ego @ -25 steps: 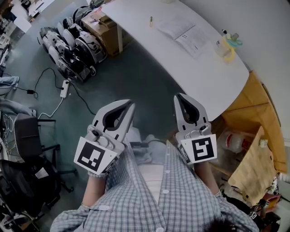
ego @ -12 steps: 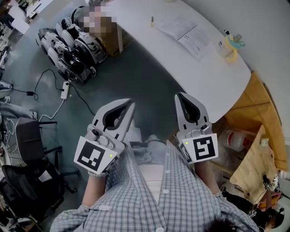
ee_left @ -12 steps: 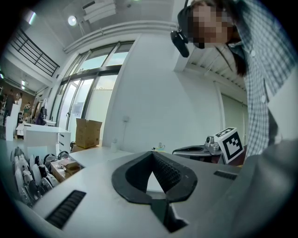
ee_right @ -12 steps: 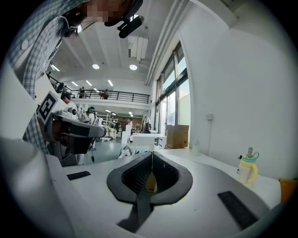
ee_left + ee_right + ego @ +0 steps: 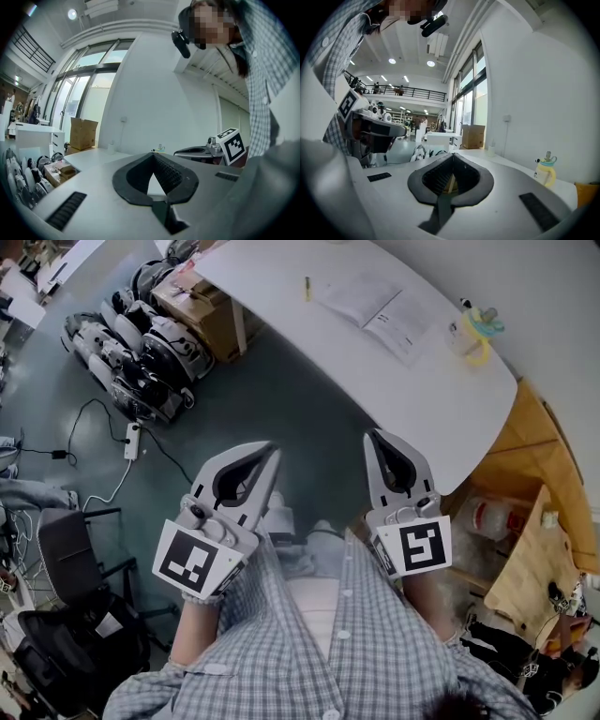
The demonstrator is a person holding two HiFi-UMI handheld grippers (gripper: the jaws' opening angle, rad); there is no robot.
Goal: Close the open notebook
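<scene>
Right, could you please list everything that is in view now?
open white paper notebook: one, white, on the table
long white table: one, white, top of head view
plastic bottle: one, yellow and teal, table's right end
thin pen-like stick: one, yellow, left of notebook
cardboard box: one, brown, floor by table
power strip: one, white, floor, left
office chair: one, black, lower left
left gripper: one, grey, shut, empty
right gripper: one, grey, shut, empty
</scene>
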